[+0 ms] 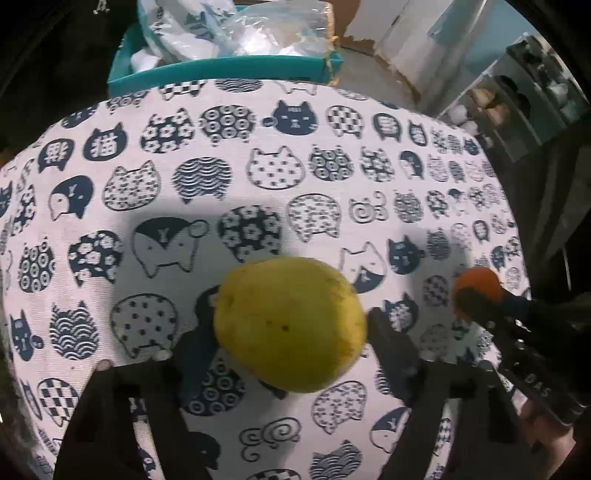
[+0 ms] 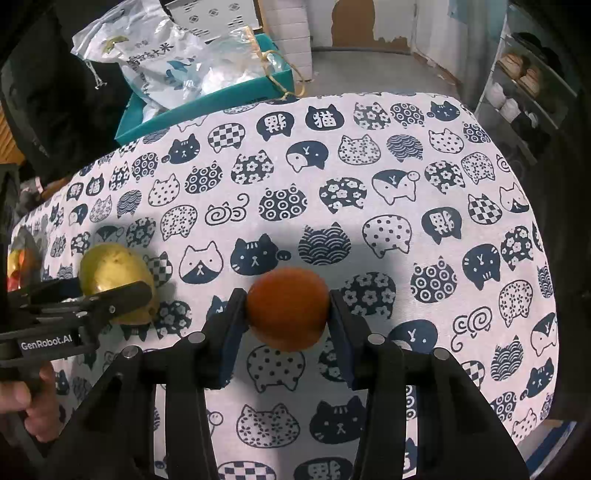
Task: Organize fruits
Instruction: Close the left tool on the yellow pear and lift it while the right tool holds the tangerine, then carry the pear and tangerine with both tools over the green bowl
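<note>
While the left hand-held gripper [image 1: 291,332] is clenched around a yellow-green fruit [image 1: 290,323], low and centre in the left wrist view, the right hand-held gripper [image 2: 288,314] is grasping an orange fruit [image 2: 288,308] in the same spot of its own view. Each fruit sits between two dark pads, which touch its sides near the widest part. Whether either fruit rests on the cloth or is lifted just above it cannot be told.

Each tool shows in the other's picture: the orange fruit with its gripper at the right edge of the left view, the yellow-green one at the left edge of the right view. They are near each other but apart.

Beneath them lies the cat-print cloth [image 2: 369,184] covering the counter, bare across the middle of both frames. A teal box [image 1: 221,72] stuffed with plastic bags [image 1: 240,33] stands beyond the far edge, upper left. More fruit seems to lie at the far left edge of the right view, too blurred to name.

Judging the risk: both fruits are round and smooth, so a loosened squeeze could let one slip and roll off the counter. Bringing the two tools closer could knock the fruits together.
</note>
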A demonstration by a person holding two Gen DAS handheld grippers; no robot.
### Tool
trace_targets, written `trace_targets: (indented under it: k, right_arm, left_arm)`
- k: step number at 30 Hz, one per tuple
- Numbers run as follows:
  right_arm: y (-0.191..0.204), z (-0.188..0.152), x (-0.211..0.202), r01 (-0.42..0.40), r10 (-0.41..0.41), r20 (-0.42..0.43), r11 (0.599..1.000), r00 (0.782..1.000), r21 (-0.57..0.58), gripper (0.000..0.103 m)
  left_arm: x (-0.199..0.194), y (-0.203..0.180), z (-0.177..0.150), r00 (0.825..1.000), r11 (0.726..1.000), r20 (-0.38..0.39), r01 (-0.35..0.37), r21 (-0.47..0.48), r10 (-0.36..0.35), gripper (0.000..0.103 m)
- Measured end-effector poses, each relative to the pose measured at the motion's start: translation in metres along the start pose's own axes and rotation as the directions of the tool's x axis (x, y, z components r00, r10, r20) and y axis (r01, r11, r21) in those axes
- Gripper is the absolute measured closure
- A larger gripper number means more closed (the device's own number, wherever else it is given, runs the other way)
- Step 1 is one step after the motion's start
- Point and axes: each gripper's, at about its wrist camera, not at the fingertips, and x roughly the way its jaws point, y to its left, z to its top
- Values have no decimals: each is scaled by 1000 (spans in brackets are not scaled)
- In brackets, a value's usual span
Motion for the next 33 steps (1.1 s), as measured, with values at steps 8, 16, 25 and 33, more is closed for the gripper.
trace_targets:
  k: [8,16,25,33]
  right_arm:
    - [6,2,-9,5,-5,20,1000,1000,-15,60]
    - [18,6,-25,13,-11,52,999,999,-50,60]
    - [42,12,-52,1,9,103,996,995,-93,60]
    - [66,15,-76,-5,26,144,990,989,-140,60]
  left_arm:
    - [-6,-11,-7,997,995,41,-67,72,64,26]
    - [-36,-8,-12,988,988,107,-125,90,116,26]
    - [-83,1,-18,978,989,169,-133,64,120,26]
    - [-127,9,-28,961,986,242,-156,59,137,26]
